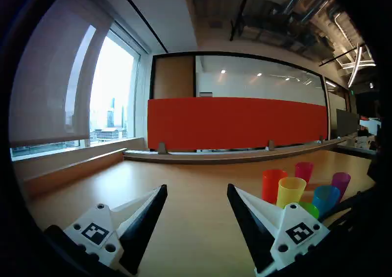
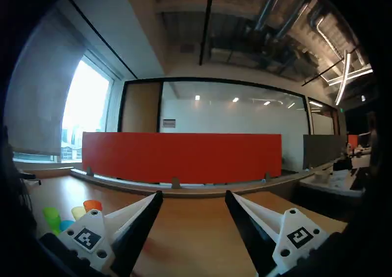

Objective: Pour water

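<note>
Several coloured plastic cups stand in a cluster on the wooden table (image 1: 196,189): an orange cup (image 1: 272,184), a yellow cup (image 1: 290,191), a pink cup (image 1: 304,171), a purple cup (image 1: 340,183), a blue cup (image 1: 325,198) and a green cup (image 1: 308,209). They lie to the right of my left gripper (image 1: 197,193), which is open with nothing between its fingers. My right gripper (image 2: 193,198) is open too, low over the table (image 2: 196,238). At its far left I see a green cup (image 2: 51,218), a yellow cup (image 2: 78,212) and an orange cup (image 2: 92,205).
A red divider panel (image 1: 235,123) stands along the far edge of the table, with a glass wall behind it. A window with a blind (image 1: 59,101) is on the left. A second desk with items (image 2: 338,179) sits to the right.
</note>
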